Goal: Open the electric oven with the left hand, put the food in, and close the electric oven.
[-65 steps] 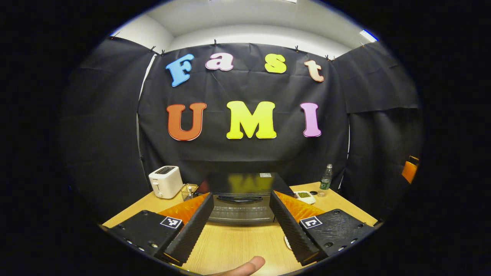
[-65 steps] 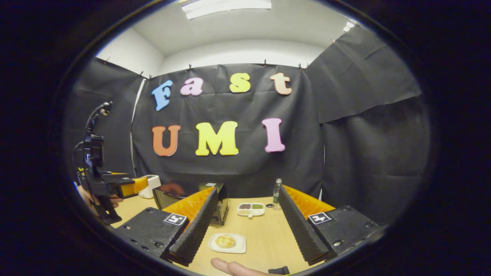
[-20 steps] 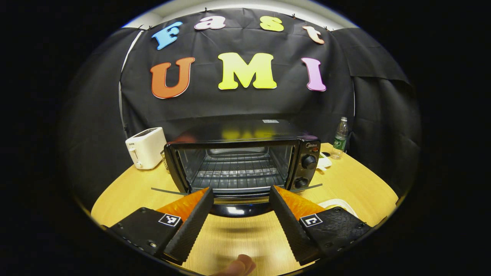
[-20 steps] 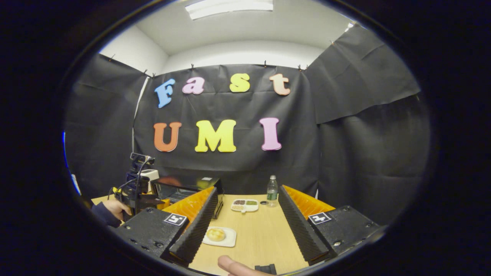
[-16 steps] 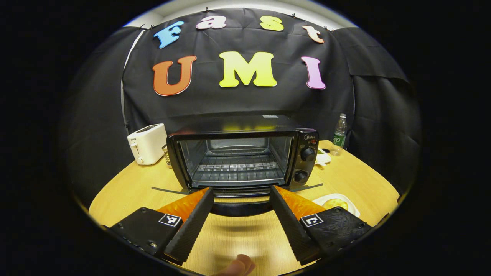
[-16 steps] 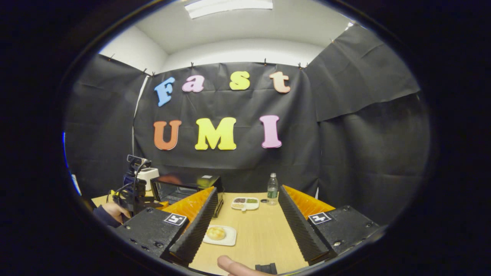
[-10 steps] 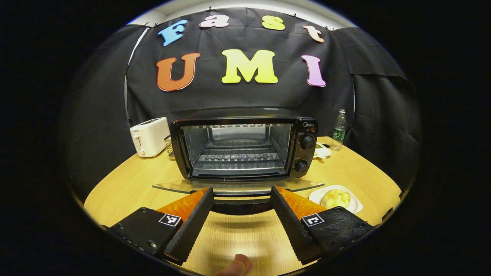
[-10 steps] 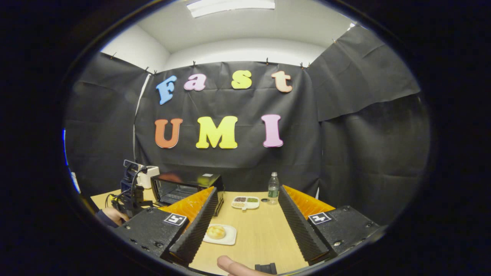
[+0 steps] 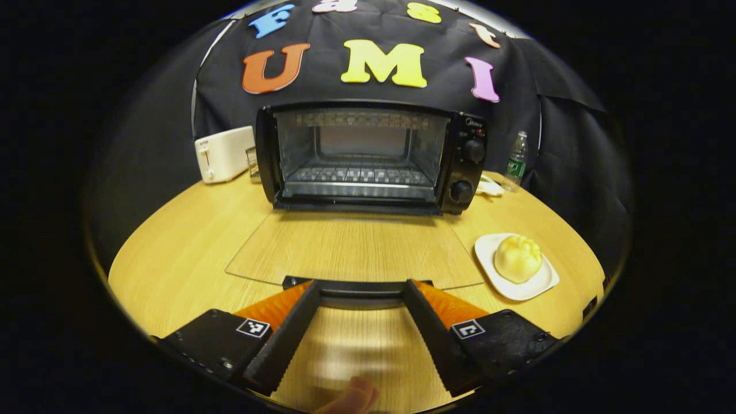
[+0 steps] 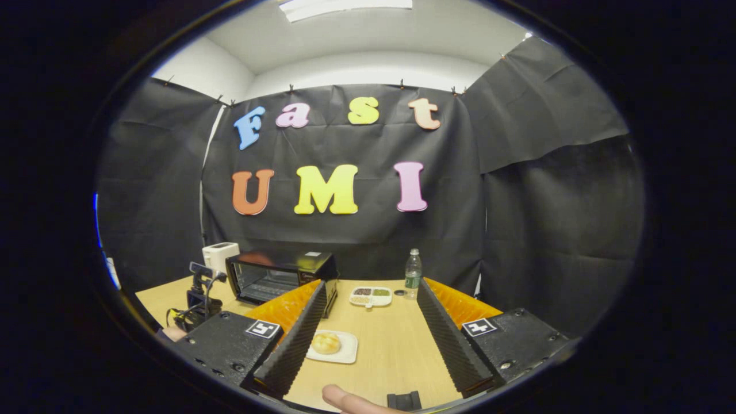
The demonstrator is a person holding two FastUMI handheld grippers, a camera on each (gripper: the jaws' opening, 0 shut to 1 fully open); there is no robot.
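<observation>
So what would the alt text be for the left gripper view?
A black electric oven stands open on a wooden table, its glass door folded flat toward the open left gripper. A yellow bun on a white plate sits beside it.

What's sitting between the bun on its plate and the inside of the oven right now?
Nothing visible. The glass door lies fully down, the oven cavity is open, and bare table separates it from the bun.

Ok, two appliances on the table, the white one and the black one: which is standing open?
The black electric oven: its glass door is folded down flat, rack exposed. The white toaster beside it is a closed box.
</observation>
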